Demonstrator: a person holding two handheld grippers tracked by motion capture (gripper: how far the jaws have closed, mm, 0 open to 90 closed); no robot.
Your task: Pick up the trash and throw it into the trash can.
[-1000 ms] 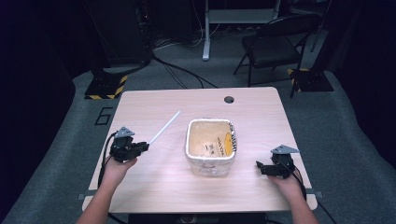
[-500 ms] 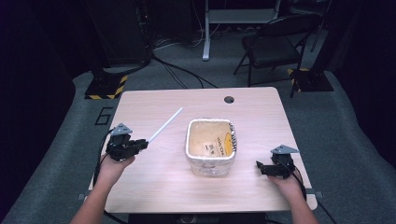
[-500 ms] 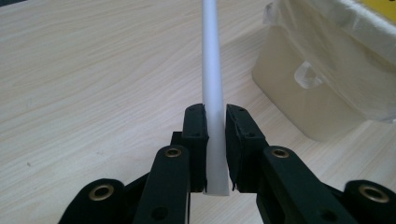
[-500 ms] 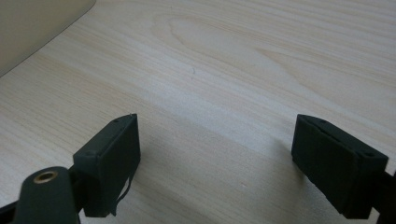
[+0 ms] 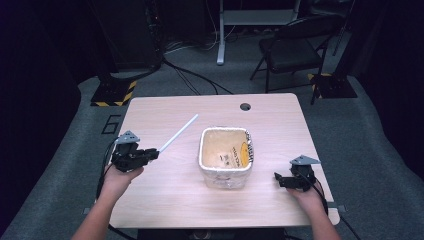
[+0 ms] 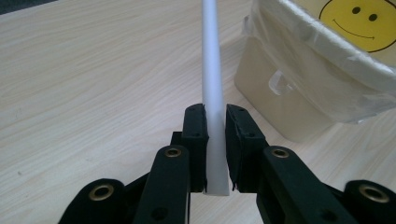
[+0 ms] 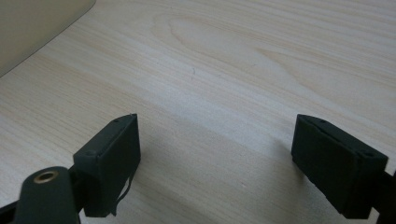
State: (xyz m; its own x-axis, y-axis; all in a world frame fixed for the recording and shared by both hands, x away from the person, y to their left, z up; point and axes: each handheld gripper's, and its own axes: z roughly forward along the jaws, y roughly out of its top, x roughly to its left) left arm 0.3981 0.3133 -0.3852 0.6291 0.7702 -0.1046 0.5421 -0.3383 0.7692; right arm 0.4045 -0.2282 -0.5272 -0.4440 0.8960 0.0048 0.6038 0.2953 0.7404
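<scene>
A long white rod slants up and away from my left gripper, which is shut on its near end at the table's left side. In the left gripper view the white rod runs straight up between the two black pads, with my left gripper clamped on it. A cream bin lined with clear plastic stands mid-table, a yellow smiley on its inner wall; the bin sits just right of the rod. My right gripper rests low at the table's right front, open, nothing between its pads.
The wooden table has a round cable hole near its far edge. A folding chair and black stands stand on the grey carpet beyond. A corner of the bin lies to the right gripper's upper left.
My left hand has drawn back toward the table's left edge with the rod, which now points more steeply away. The right gripper has stayed put.
</scene>
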